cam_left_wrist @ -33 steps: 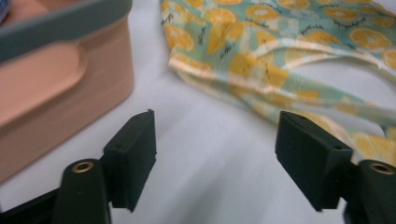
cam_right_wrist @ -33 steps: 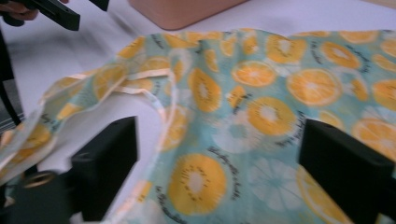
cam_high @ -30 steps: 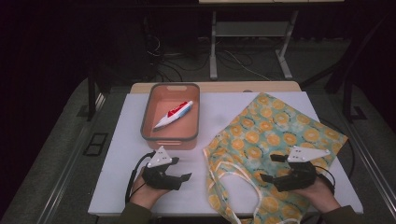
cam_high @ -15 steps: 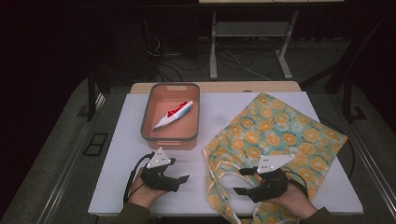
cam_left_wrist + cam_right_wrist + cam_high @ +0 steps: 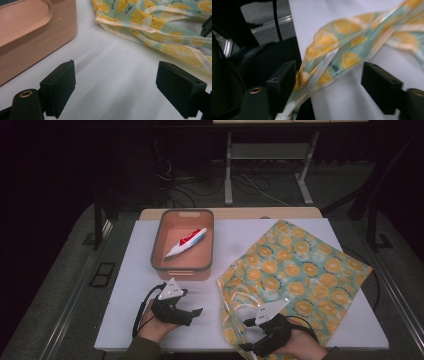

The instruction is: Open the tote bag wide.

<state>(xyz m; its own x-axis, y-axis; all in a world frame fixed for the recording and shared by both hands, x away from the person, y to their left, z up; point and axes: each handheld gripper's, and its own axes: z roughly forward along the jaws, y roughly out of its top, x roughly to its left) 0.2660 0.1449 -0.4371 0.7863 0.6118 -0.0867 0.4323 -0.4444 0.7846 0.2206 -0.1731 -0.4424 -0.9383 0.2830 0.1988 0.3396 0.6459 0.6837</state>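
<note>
Table (image 5: 310, 235): white top, level, good contrast w/ everything on it.

Bag (image 5: 300, 280): lemon-print tote, teal ground, lying flat on the right half of the table, near edge rumpled, handles (image 5: 240, 302) looped at its near-left corner. My judgement: thin fabric or film, very light, fully limp, no stiffness to lever against. It will drape and slide over the smooth top when pulled, so I expect to need both grippers to open or lift it. Not fragile. Best hold is the hemmed mouth edge or a handle strap, where layers double up; a pinch on the flat panel would likely slip.

Bin (image 5: 183, 245): salmon-pink plastic, grey rim, left-centre toward the far side, apart from the bag. Rigid.

Pen-like item (image 5: 186, 243): red and white, lying diagonally inside the bin. Untouched.

Right gripper (image 5: 250, 335): near edge, at the bag's near-left corner. Jaws have just been closing, roughly mid-gap. In the right gripper view a fold of bag edge (image 5: 329, 62) sits between them, brushing one pad; the other stands clear. Not clamped yet.

Left gripper (image 5: 196, 312): near side, between bin and bag, over bare table. Jaws have just been opening, now wide, nothing between them.
</note>
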